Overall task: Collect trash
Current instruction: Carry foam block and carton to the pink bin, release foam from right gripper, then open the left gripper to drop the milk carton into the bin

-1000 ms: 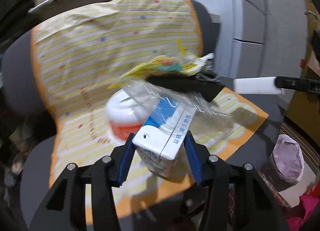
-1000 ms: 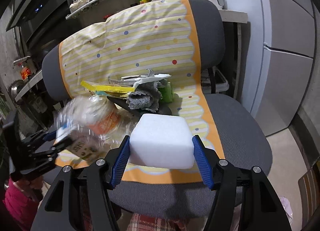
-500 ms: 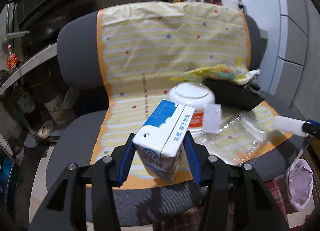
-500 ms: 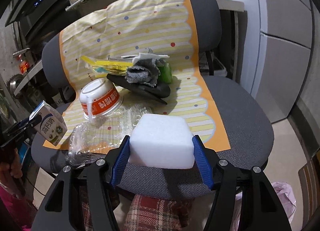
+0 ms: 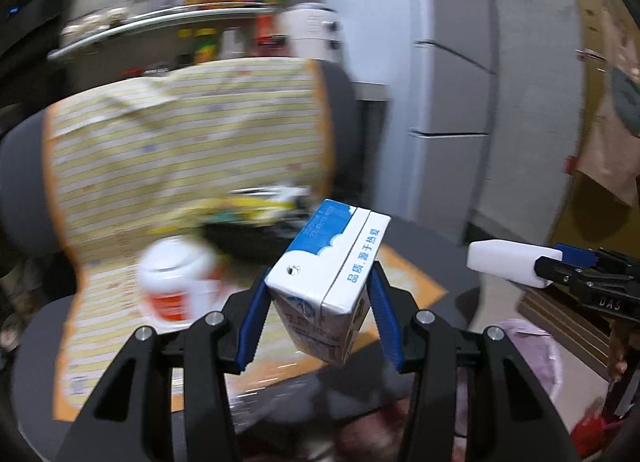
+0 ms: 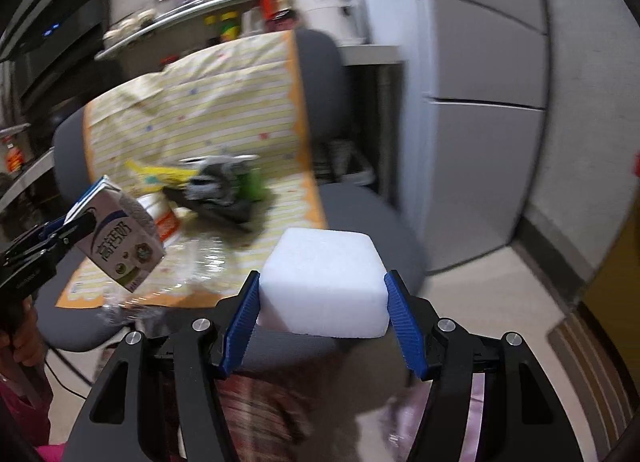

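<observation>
Milk carton (image 5: 328, 282) is pinched, tilted, in my left gripper (image 5: 320, 318); white foam block (image 6: 324, 282) is clamped in my right gripper (image 6: 322, 322). Both are held clear of the chair (image 6: 360, 213). Advise level carriage to the pink-lined bin (image 5: 532, 346) at near right, releasing only once directly above it.

Milk carton (image 5: 328, 282): blue-white, tilted, clamped, held above chair seat.
Foam block (image 6: 324, 282): white, rectangular, clamped, held off seat's front edge.
Cup (image 5: 176, 286): white-orange, tipped, on striped cloth.
Wrappers (image 6: 168, 175): yellow, heaped behind cup.
</observation>
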Action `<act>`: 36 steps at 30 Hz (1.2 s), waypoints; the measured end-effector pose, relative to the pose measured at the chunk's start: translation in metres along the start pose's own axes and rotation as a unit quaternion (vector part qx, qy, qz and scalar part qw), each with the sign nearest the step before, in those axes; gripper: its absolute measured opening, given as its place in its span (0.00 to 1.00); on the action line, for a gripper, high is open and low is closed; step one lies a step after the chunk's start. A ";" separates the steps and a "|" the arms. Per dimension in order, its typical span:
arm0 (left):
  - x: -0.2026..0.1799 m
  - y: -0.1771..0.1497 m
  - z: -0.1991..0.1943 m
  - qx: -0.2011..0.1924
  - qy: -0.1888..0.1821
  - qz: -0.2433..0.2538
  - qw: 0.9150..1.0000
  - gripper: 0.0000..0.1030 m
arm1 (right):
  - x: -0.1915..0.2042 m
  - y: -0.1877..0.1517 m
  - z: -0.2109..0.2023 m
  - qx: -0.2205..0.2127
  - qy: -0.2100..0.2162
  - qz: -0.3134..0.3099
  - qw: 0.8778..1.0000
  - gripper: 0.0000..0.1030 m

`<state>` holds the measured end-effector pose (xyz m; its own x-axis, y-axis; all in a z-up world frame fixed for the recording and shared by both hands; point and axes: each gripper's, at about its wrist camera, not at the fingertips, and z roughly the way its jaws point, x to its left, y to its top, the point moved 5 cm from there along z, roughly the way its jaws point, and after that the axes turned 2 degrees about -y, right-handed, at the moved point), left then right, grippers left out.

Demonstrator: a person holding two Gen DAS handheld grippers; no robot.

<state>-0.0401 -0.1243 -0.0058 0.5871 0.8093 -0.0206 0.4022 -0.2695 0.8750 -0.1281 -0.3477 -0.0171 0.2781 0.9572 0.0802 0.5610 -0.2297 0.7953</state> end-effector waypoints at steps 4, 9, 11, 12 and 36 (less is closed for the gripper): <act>-0.057 0.000 0.024 -0.001 -0.057 0.019 0.998 0.46 | -0.042 -0.014 -0.021 -0.007 -0.060 0.019 0.998 0.61; -0.119 -0.012 0.047 0.016 -0.113 0.051 0.992 0.46 | -0.085 -0.038 -0.031 0.002 -0.108 0.059 0.992 0.61; -0.135 -0.016 0.055 0.023 -0.126 0.062 0.990 0.46 | -0.099 -0.050 -0.030 0.011 -0.128 0.070 0.989 0.62; -0.146 -0.020 0.060 0.030 -0.133 0.069 0.988 0.46 | -0.106 -0.056 -0.029 0.016 -0.137 0.074 0.988 0.62; -0.196 -0.044 0.069 0.062 -0.190 0.097 0.975 0.46 | -0.148 -0.057 -0.060 -0.029 -0.183 0.132 0.974 0.76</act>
<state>-0.1245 -0.3067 -0.0737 0.8695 0.4904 -0.0588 0.3253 -0.4792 0.8152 -0.2478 -0.4653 -0.0386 0.6718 0.7369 0.0752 0.3908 -0.4388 0.8092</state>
